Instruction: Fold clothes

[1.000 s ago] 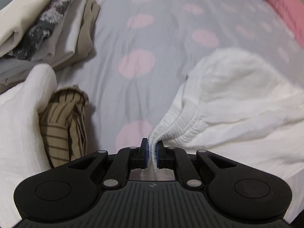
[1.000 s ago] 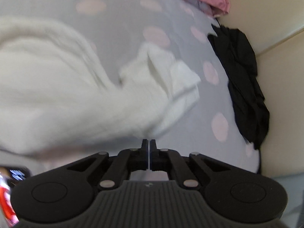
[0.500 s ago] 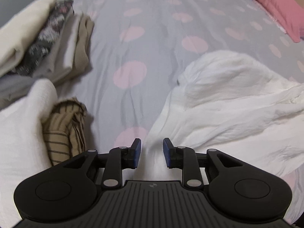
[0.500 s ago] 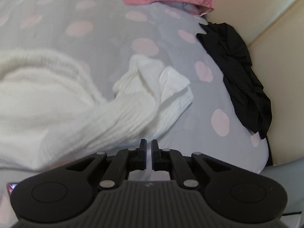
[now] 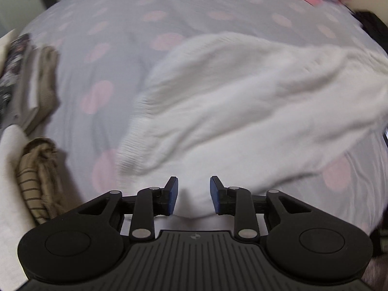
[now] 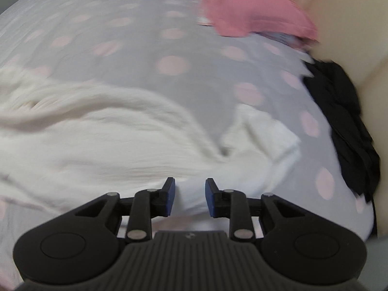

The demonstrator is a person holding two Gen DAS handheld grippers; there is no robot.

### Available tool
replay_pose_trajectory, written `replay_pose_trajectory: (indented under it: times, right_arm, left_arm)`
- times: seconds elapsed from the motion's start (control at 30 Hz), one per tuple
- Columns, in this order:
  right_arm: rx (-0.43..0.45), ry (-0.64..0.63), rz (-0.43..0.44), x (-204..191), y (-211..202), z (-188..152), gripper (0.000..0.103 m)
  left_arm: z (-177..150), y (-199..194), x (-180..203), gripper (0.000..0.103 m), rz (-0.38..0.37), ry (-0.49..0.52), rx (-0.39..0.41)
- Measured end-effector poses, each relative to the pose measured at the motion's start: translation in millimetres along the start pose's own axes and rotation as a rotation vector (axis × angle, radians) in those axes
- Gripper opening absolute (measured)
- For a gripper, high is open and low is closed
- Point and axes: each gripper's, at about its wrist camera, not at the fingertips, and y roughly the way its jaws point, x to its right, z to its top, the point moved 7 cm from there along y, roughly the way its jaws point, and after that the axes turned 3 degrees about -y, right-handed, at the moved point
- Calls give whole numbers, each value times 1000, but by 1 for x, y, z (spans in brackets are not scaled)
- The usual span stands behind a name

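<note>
A white knitted garment (image 5: 242, 101) lies crumpled across the grey bedsheet with pink dots (image 5: 109, 48). My left gripper (image 5: 193, 194) hovers just above its near edge; its jaws are opening and nothing is pressed between the blue pads. In the right wrist view the same white garment (image 6: 97, 140) spreads to the left, with a ribbed cuff and sleeve end (image 6: 264, 135) at centre right. My right gripper (image 6: 186, 196) also hangs over the white cloth, jaws opening, pads clear of the fabric.
A stack of folded clothes (image 5: 26, 77) sits at the left, with a striped tan garment (image 5: 38, 177) and white cloth (image 5: 9, 194) nearer. A pink pillow (image 6: 249, 12) lies at the head. A black garment (image 6: 346, 131) rests against the cream headboard (image 6: 339, 24).
Both grippers went from shut to open. The left let go of the garment's ribbed hem and drew back. Both views shifted, and the garment now lies flatter on the bed.
</note>
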Motion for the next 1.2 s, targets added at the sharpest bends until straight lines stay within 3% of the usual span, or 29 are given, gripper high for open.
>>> replay_pose_trajectory:
  times: [0.1,0.3,0.43,0.77,0.83,0.87,0.97,1.0,1.13,1.2]
  right_arm:
    - [8,-99,48,-32,-2,-1,30]
    - [56,-286,154,-94,-14,-1,36]
    - [88,-458,217,-141,-19,-10,47]
    - [136,-892,312,-251,-21,-43,50]
    - [158,-950,321,-264,-21,-47,47]
    - [166,-978,318,-271,-21,-48,46]
    - [177,-1046,285,-281,-13,-49,37]
    - [179,-1061,282,-283,-11,-48,29]
    - [186,-1065,302,-286,-10,-38,7]
    - [200,-1023,318,-283,-16,-25,5]
  left_arm:
    - [-8,4,13,42,-8,79,-7]
    - [-19,12,37,50,-6,247,-2]
    - [-30,21,45,52,0,325,-20]
    - [-41,33,41,52,75,402,-6]
    - [-37,36,40,45,81,397,0]
    - [-35,36,39,35,71,387,0]
    - [-25,36,37,22,40,340,12]
    - [-21,35,35,18,27,314,21]
    - [-2,29,23,17,-15,196,59]
    - [7,28,17,17,-34,149,70]
